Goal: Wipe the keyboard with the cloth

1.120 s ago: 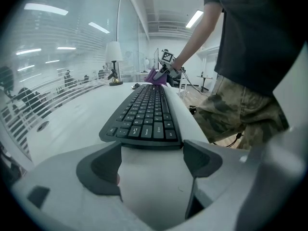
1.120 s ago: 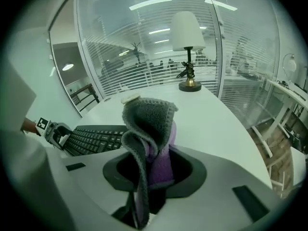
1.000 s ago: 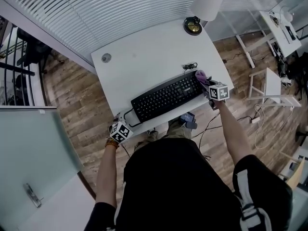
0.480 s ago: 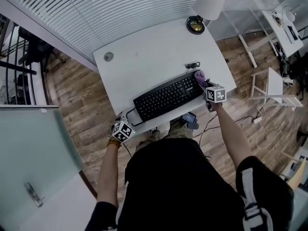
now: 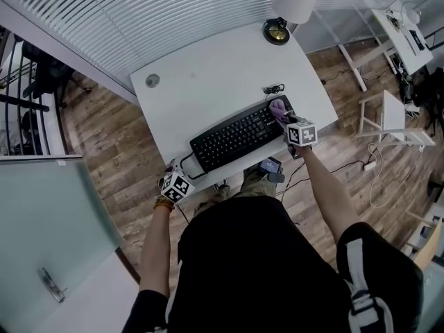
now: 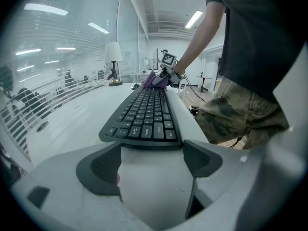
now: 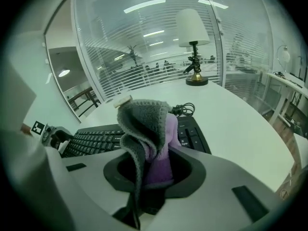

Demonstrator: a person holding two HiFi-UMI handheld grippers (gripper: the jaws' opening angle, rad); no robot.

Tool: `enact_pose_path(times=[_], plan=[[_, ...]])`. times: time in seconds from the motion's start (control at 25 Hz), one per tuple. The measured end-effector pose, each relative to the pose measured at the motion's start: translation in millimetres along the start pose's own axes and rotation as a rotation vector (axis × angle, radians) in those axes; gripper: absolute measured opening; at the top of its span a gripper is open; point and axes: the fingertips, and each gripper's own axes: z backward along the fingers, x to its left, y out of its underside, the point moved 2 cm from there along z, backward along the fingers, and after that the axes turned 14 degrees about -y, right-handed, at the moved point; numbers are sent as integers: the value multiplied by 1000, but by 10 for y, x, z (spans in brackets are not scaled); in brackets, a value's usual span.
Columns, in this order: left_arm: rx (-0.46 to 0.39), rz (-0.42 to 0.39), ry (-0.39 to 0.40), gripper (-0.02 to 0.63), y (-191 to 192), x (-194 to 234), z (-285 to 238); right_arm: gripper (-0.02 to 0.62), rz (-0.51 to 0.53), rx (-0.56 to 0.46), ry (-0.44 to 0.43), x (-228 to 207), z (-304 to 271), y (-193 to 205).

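A black keyboard (image 5: 236, 137) lies slantwise near the front edge of the white desk (image 5: 208, 82). My right gripper (image 5: 290, 123) is at the keyboard's right end, shut on a bunched grey and purple cloth (image 5: 278, 107) that rests over the end keys. In the right gripper view the cloth (image 7: 150, 129) stands up out of my right gripper (image 7: 154, 171), with the keyboard (image 7: 96, 141) behind it. My left gripper (image 6: 151, 154) stands open at the keyboard's left end (image 6: 144, 124), which lies just past its fingertips (image 6: 98, 170). It shows in the head view as the left gripper (image 5: 182, 172).
A lamp with a white shade (image 5: 297, 0) and a brass base (image 5: 276, 32) stands at the desk's far right corner. A coiled cable (image 5: 274, 89) lies just behind the keyboard. There is a round grommet (image 5: 152, 80) at the far left. White furniture (image 5: 385, 120) stands right of the desk.
My right gripper has slid the cloth a little to the left, further onto the keyboard's right end. The left gripper has stayed at the left end.
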Motion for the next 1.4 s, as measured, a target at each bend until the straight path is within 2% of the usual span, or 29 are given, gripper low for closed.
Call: enact_pose_path(times=[0.24, 0.4, 0.8, 1.0, 1.4], plan=[[-6, -5, -4, 400, -12, -14, -15, 101, 27, -4, -3, 211, -66, 20], [-7, -5, -6, 400, -11, -20, -20, 100, 56, 23, -51, 437, -154, 44], [-12, -8, -10, 399, -12, -33, -7, 100, 90, 43, -100, 993, -402, 132], [-14, -9, -10, 399, -7, -41, 9, 100, 64, 25, -101, 1118, -442, 156], [-16, -9, -9, 400, -16, -33, 1, 100, 101, 49, -133, 1360, -544, 190]])
